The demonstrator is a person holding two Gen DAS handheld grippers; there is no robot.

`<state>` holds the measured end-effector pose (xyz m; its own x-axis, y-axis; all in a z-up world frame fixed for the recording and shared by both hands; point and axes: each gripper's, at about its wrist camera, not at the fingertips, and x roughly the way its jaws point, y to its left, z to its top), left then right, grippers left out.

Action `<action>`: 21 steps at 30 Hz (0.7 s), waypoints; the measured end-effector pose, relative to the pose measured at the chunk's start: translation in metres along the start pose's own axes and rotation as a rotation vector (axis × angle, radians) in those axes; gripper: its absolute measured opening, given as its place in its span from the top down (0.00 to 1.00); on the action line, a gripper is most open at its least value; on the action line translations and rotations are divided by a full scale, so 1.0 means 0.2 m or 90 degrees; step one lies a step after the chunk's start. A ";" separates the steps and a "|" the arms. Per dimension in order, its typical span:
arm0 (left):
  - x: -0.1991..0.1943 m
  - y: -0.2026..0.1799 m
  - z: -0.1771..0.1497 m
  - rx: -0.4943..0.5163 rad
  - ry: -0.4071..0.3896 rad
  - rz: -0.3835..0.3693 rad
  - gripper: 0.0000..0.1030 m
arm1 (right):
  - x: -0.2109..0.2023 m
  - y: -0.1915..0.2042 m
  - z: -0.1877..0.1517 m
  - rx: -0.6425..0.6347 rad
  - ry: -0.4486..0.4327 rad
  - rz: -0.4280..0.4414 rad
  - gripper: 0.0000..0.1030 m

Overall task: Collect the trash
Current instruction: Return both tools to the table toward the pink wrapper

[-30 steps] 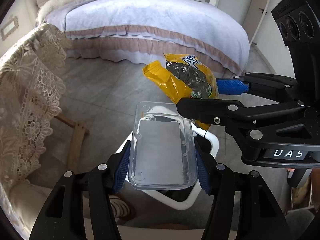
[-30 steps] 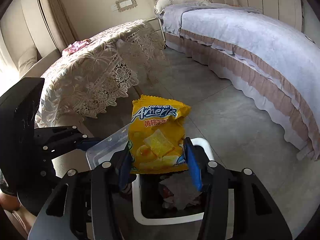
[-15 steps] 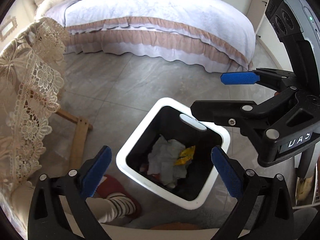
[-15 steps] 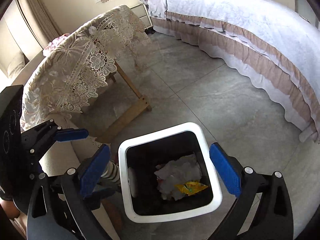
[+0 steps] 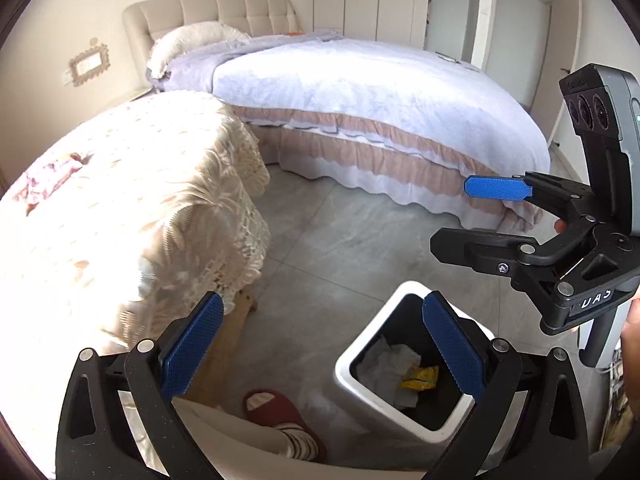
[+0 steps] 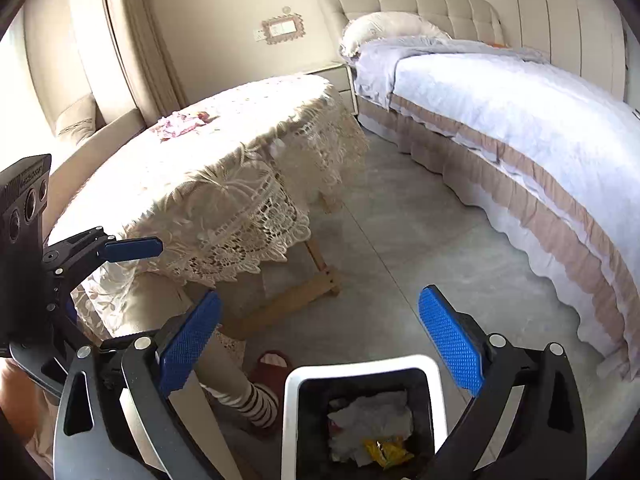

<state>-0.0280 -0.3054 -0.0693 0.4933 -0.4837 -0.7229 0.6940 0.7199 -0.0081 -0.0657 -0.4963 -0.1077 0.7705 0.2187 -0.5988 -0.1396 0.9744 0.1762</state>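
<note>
A white trash bin [image 5: 352, 356] with a black inside stands on the grey floor; it also shows in the right wrist view [image 6: 291, 408]. In it lie crumpled white paper [image 5: 386, 360] and the yellow snack bag [image 5: 420, 374], which also shows in the right wrist view [image 6: 386, 450]. My left gripper [image 5: 322, 348] is open and empty, up and left of the bin. My right gripper [image 6: 320, 344] is open and empty above the bin's far rim; it also shows in the left wrist view [image 5: 480, 216]. Pink wrappers [image 6: 180, 122] lie on the lace-covered table [image 6: 224, 160].
A round bed [image 5: 360, 112] with a frilled skirt fills the far side. The table's wooden legs [image 6: 304, 292] stand on the floor. The person's striped sock and red slipper [image 5: 276, 404] are beside the bin. A sofa [image 6: 80, 128] stands behind the table.
A second ago my left gripper held a clear plastic box and my right the yellow snack bag. Both opened and dropped them into the bin. Both grippers have since lifted and tilted up toward the table.
</note>
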 end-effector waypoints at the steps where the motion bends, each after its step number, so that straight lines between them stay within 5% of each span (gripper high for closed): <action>1: -0.04 0.05 0.01 -0.008 -0.010 0.007 0.05 | 0.01 0.04 0.04 -0.020 -0.013 0.007 0.04; 11: -0.25 0.54 0.08 -0.058 -0.067 0.115 0.05 | 0.21 0.46 0.42 -0.205 -0.080 0.080 0.04; 21: -0.31 1.00 0.14 -0.134 -0.090 0.150 0.05 | 0.48 0.76 0.70 -0.293 -0.075 0.142 0.04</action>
<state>0.0950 -0.1441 -0.0065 0.7051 -0.3463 -0.6188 0.4369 0.8995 -0.0056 0.0744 -0.3346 -0.0296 0.7517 0.4427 -0.4888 -0.5471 0.8325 -0.0874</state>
